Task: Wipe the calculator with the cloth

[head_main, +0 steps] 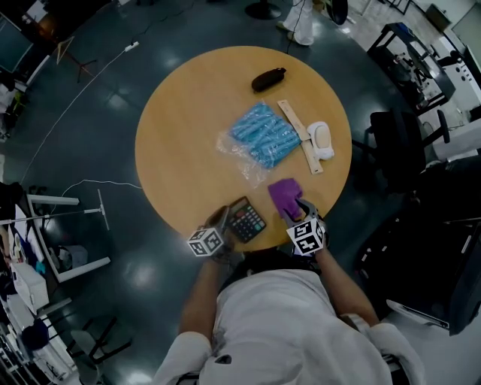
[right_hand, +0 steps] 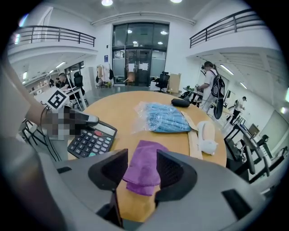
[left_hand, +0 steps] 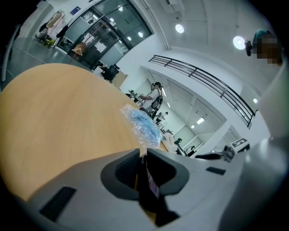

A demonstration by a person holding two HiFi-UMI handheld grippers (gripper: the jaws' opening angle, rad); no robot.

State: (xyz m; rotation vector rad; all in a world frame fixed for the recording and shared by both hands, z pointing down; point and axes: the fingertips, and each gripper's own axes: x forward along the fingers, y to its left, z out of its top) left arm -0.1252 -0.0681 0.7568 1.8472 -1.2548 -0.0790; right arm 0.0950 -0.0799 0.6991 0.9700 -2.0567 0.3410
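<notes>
Left gripper (left_hand: 141, 157) clamps the calculator (head_main: 246, 219) by its edge on the bench (head_main: 188, 135). Right gripper (right_hand: 142, 173), jaws apart, hangs over the loose purple cloth (head_main: 284, 195). No wiping contact now; wiping seems unfinished.

Location type: large open-plan laboratory or office hall. Indicators: a dark polished floor (head_main: 98, 98) with a loose cable (head_main: 105, 181) lying on it; a round wooden table (head_main: 180, 143); office chairs (head_main: 391, 139) and equipment-laden benches (head_main: 425, 56) at the perimeter; a tall glazed entrance (right_hand: 137, 54); a railed mezzanine gallery (right_hand: 49, 34); ceiling lights (right_hand: 107, 2); people (right_hand: 211, 83) in the background.
</notes>
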